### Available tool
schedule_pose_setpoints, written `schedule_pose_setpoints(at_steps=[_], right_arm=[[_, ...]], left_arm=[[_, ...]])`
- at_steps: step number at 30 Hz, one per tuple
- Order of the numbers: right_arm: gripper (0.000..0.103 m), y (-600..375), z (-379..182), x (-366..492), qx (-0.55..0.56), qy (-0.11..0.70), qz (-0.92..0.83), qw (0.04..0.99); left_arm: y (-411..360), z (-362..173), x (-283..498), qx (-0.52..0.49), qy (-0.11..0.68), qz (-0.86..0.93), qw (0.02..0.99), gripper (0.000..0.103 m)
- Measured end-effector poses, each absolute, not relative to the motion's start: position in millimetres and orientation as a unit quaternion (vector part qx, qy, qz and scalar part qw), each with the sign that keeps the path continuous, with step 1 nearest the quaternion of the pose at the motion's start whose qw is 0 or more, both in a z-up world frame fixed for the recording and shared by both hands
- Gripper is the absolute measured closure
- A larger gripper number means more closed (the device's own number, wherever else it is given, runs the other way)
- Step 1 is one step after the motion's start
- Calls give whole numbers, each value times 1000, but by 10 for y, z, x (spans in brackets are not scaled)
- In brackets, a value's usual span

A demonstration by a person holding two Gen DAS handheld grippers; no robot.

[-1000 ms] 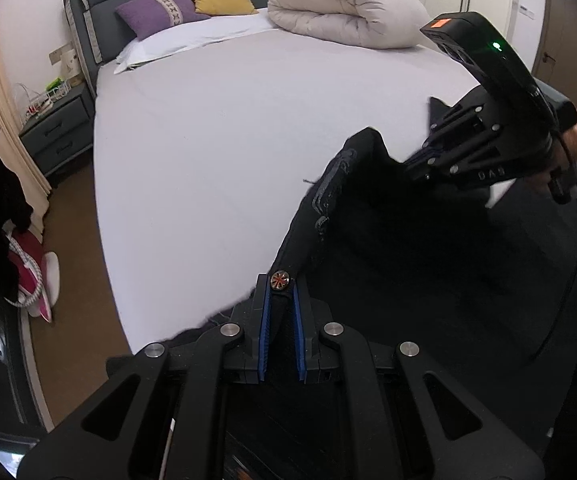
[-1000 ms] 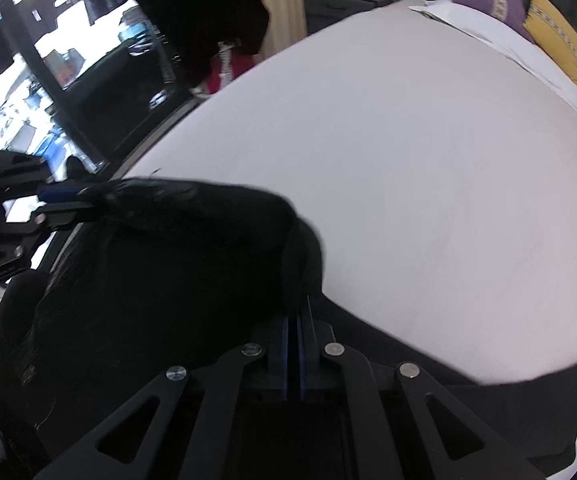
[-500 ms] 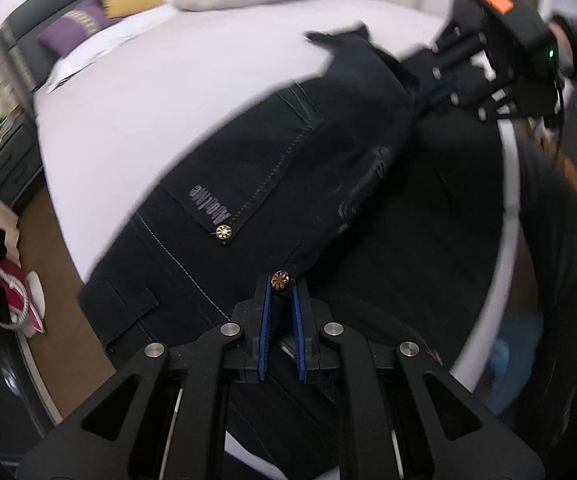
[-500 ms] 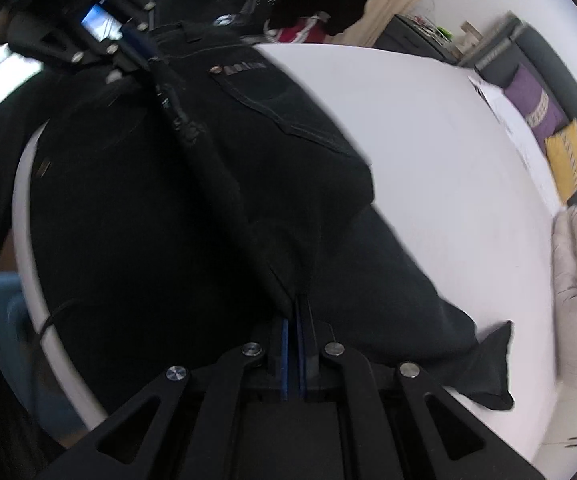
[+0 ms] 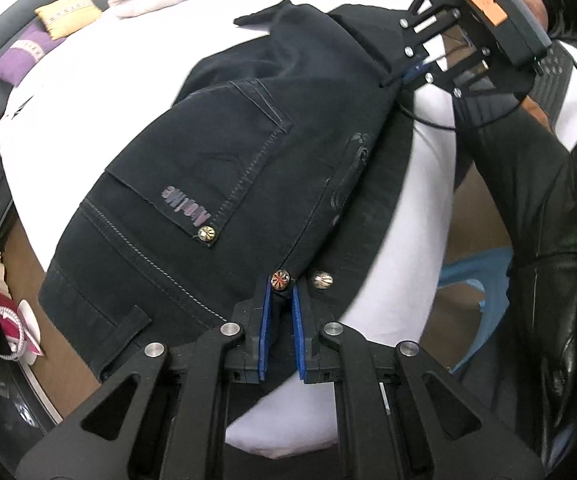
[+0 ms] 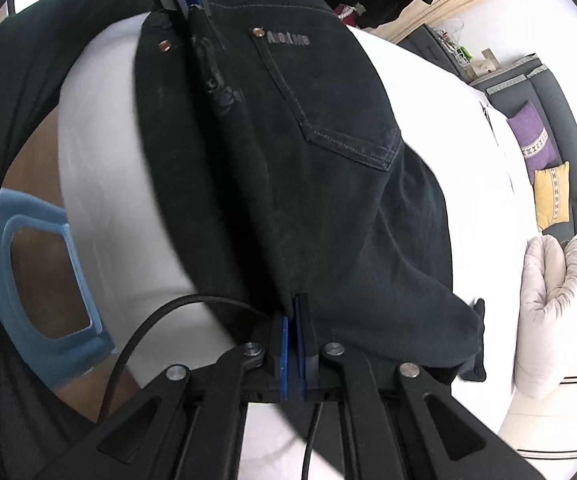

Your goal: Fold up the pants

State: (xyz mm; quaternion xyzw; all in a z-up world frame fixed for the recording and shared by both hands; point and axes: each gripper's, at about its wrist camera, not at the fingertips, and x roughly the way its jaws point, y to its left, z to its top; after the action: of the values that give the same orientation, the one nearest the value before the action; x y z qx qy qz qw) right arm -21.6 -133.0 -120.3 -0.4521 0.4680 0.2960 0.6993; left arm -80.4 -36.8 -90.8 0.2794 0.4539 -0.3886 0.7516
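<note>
Black pants [image 5: 256,152] taut lengthwise between left tongs [image 5: 281,300] and right tongs [image 6: 294,312]

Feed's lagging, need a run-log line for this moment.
left tongs: shut on pants | right tongs: shut on pants | pants: spread over bed edge

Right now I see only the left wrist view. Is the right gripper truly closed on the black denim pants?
Observer: Yes. The right gripper has its blue pads pressed together on a fold of the black denim pants.
Operator: Is something near its fingers?
Observer: A thin black cable curves over the edge of the white mattress toward them.
Operator: And beside the mattress there?
Observer: A light blue plastic stool stands on the floor, apart from the pants.
</note>
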Motion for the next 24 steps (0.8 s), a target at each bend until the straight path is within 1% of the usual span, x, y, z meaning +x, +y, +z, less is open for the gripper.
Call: schedule_pose_setpoints(at_steps=[11,15,17,20,21,24], right_arm=[[99,-1187,-1332,-402,-494,452,278,689],[98,-1183,-1385,-368,-501,452,271,686],[98,-1180,-1408,-434,-494,455,267,691],[96,-1098,-1520,-485,-504,457,256,686],[96,-1069,-1547,-485,-507,457,252,686],[95,-1043,-1565,-480,-493,468,242,692]], left_arm=[[-206,-902,-857,289,449,-387,752,94],[-307,-916,-911,301,441,-381,755,94],[-266,-898,-914,304,438,-372,760,89],[-219,-933,-868,283,447,-366,766,89],[-209,-907,-855,277,452,-365,765,87],[-113,-736,-763,239,490,-359,757,86]])
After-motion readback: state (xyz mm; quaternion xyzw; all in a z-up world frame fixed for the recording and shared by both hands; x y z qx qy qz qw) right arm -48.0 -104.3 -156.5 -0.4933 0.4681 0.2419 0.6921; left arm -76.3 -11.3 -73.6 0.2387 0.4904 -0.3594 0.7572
